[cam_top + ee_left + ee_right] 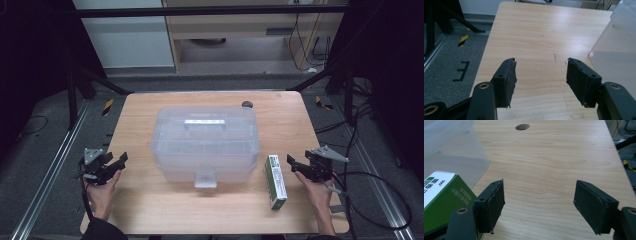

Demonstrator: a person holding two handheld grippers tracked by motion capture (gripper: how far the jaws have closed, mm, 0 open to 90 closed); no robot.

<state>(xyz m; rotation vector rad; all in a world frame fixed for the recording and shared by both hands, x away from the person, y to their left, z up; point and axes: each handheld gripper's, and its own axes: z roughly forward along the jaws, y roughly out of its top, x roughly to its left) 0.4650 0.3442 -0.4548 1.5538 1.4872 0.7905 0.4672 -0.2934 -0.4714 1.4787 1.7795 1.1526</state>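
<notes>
both grippers wait at the table's near edge, the left gripper (pixel 121 161) with jaws spread and empty, the right gripper (pixel 291 163) likewise, just beside the green box (pixel 275 181). the box lies right of the closed clear bin (pixel 205 142). it looks like the start: next the right must close on the box.

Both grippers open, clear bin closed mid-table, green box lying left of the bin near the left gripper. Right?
One error: the green box lies right of the clear bin, beside the right gripper, not the left gripper. The high view shows it. Both grippers are open and the bin sits closed mid-table.
</notes>
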